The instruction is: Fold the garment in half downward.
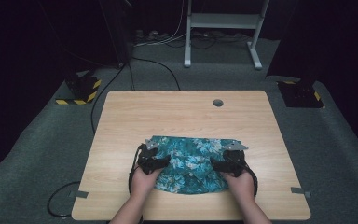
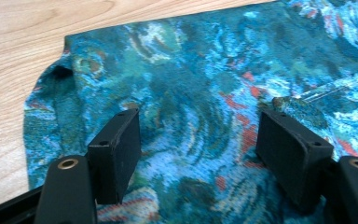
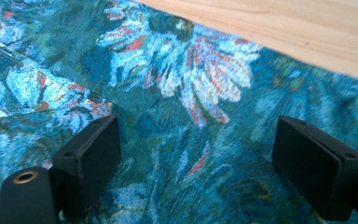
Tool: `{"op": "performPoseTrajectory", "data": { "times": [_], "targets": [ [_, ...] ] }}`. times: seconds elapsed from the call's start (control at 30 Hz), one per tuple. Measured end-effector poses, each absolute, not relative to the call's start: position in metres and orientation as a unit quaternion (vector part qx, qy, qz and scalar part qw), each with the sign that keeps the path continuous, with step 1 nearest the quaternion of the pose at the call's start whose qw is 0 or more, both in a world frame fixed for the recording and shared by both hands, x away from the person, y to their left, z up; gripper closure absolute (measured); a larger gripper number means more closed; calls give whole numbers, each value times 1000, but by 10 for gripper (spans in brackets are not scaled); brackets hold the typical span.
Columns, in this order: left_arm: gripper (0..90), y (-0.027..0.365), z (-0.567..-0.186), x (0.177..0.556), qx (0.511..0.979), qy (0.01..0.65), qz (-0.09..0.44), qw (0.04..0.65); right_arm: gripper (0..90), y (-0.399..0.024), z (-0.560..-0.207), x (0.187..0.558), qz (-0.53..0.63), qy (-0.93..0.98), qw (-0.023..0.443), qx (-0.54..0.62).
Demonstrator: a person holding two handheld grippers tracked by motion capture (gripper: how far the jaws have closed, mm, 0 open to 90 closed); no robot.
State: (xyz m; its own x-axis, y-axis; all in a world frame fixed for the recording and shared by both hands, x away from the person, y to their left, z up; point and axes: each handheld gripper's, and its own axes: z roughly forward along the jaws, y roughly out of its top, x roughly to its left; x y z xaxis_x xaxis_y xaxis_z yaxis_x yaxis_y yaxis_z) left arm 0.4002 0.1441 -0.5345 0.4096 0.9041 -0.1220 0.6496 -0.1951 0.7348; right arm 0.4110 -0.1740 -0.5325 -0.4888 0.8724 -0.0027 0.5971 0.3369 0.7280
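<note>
Both hands came in over the near edge of the table (image 1: 121, 105), the left gripper (image 1: 154, 163) and the right gripper (image 1: 223, 165) resting on opposite sides of a folded teal floral cloth (image 1: 189, 161) lying near that edge, about midway along it. From above the jaws were hard to read. Each gripper view showed them standing apart over flat cloth, holding nothing; the left one alone showed a rounded fold at the cloth's edge.

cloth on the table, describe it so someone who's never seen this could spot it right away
Find the light wooden table. At its near edge, between the left gripper and the right gripper, lies the cloth. It is teal with a pale floral print and red flecks, the one patterned thing on the plain wood.
</note>
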Motion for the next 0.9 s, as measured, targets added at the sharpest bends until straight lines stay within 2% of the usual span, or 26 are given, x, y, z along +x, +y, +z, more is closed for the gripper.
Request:
{"op": "performPoseTrajectory", "data": {
  "times": [0.63, 0.9],
  "targets": [
    [293, 152, -528, 360, 750, 491, 154, 416, 83, -185, -526, 379, 406, 785, 165, 438],
    [292, 158, -530, 348, 749, 487, 141, 427, 61, -188, -522, 377, 418, 779, 175, 434]
  ]
}}
